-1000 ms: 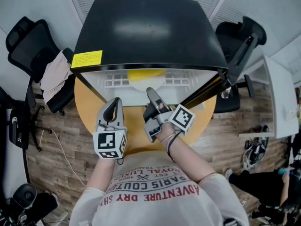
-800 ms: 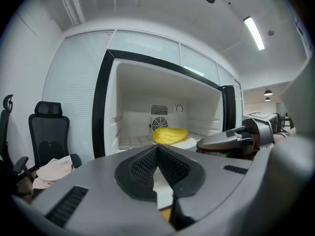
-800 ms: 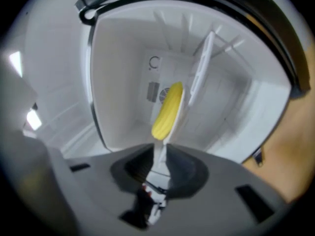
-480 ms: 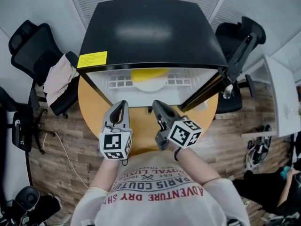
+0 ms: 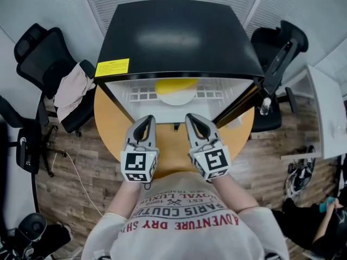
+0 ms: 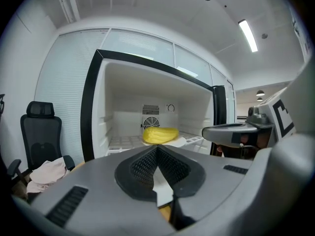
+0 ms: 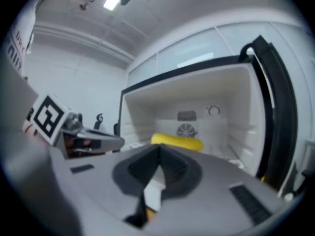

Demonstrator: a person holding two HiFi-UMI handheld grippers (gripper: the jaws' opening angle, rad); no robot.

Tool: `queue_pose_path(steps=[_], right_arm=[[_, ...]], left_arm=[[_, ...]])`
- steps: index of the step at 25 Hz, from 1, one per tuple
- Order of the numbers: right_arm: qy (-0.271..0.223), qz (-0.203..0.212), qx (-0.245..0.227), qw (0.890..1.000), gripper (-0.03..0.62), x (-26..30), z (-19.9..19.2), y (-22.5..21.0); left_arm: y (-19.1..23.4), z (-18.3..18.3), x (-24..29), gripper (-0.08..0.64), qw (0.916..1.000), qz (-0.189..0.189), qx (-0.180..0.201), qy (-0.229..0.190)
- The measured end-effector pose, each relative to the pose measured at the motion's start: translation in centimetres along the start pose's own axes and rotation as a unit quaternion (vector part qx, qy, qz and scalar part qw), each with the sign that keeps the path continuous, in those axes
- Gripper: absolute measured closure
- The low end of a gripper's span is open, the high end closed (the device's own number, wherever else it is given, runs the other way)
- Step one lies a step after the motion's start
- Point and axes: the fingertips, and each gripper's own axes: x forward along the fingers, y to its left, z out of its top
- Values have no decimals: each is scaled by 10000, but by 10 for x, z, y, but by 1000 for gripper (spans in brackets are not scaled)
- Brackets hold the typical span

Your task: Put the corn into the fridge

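- The fridge point(image 5: 173, 37) stands on a round wooden table point(image 5: 111, 126). It has a black top and a white inside, and its door point(image 7: 278, 117) is swung open at the right side.
- The corn point(image 5: 176, 84) is inside the fridge. It lies on a white plate point(image 5: 176, 98) that rests on the white wire shelf point(image 5: 142, 95), near the back wall.
- In the left gripper view the corn point(image 6: 160, 134) lies just below a round fan grille point(image 6: 151, 123) and a small dial point(image 6: 171, 107) on the back wall.
- A yellow label point(image 5: 113, 67) is stuck on the front left corner of the fridge top. It carries lines of small print, too small to read.
- The left gripper point(image 5: 145, 122) is held over the table, in front of the opening. Its tongs are pressed together, pad against pad, and hold no thing.
- The right gripper point(image 5: 193, 121) is just beside it, at about the same height. Its tongs are also pressed together, and the corn point(image 7: 177, 141) is well apart from them, deep in the fridge.
- Each gripper bears a cube with black and white square markers.
- The person's white T-shirt point(image 5: 184, 215) has red print, upside down in the head view: "ADVENTURE DRY SH…", "PARIS COUTU…" and "ROYAL LUXU…", with the ends cut off.
- A black office chair point(image 5: 38, 50) stands left of the table, with a pale cloth point(image 5: 71, 88) hung over it.
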Motion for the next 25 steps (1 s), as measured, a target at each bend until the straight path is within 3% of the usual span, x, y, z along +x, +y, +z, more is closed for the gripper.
queue_pose_path(steps=[4,25], right_arm=[[37,-94,-429,9990,565,-2,-5,-3],[134,-90,-510,9986,565,-4,-8,1]], left_arm=[[-4,0,0,535,10000,-75,21,-18],[-9,4,-3,535,9997,-178,135,-131]])
